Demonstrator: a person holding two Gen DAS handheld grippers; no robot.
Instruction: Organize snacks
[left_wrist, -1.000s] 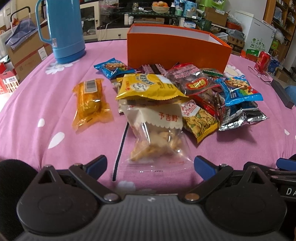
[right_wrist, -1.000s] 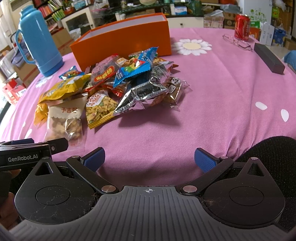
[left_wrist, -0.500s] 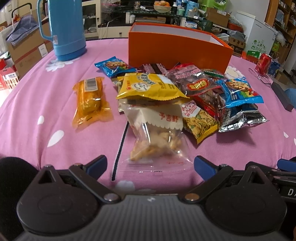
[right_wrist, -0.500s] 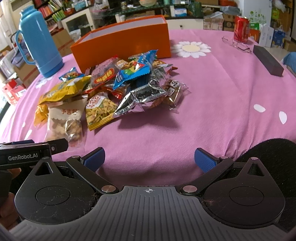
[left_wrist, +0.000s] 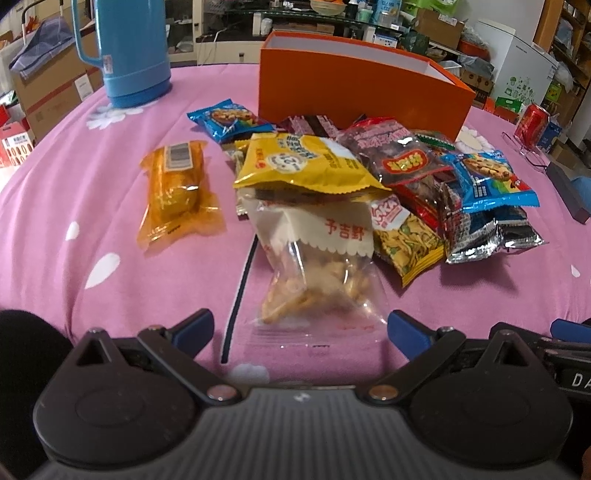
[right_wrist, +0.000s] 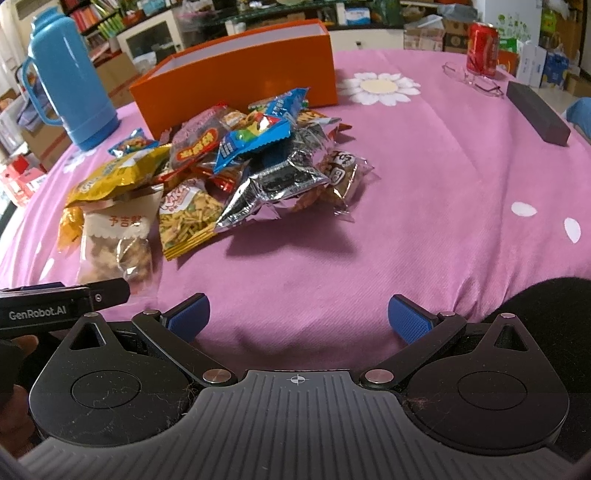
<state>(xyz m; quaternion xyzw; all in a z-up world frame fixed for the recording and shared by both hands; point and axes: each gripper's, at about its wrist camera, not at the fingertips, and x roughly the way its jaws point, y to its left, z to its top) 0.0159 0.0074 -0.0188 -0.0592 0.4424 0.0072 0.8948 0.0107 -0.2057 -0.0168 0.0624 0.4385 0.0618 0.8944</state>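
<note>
From left wrist cam: left gripper (left_wrist: 300, 328) sits low over the pink tablecloth (left_wrist: 92, 206), blue fingertips (left_wrist: 192, 326) spread wide w/ nothing between them, just short of the near edge of a clear snack bag w/ cream top (left_wrist: 317, 266). That bag's top end is tucked under a yellow chip packet (left_wrist: 303, 162). Left of the pile, apart from it, an orange-wrapped snack (left_wrist: 177, 192) lies alone. Right of the clear bag: a green-yellow noodle-snack packet (left_wrist: 406, 236), a dark red packet (left_wrist: 402, 158), a blue cookie packet (left_wrist: 487, 181) on top of a silver foil bag (left_wrist: 491, 236). Another blue packet (left_wrist: 229, 118) lies near the open orange box (left_wrist: 354, 92), which stands just behind the pile. Blue thermos (left_wrist: 125, 48) far left; red can (left_wrist: 532, 122) far right. From right wrist cam: right gripper (right_wrist: 298, 317) is also spread apart, holding nothing, over bare cloth w/ the pile well ahead and to the left. Silver foil bag (right_wrist: 273, 188) is the nearest part of the heap, a brown-printed clear packet (right_wrist: 343, 173) touching its right side. Orange box (right_wrist: 236, 85) behind; thermos (right_wrist: 70, 85) left; glasses (right_wrist: 476, 79) by the can (right_wrist: 482, 48), dark oblong case (right_wrist: 535, 112) far right. Left gripper's body (right_wrist: 62, 304) shows at left edge.
</note>
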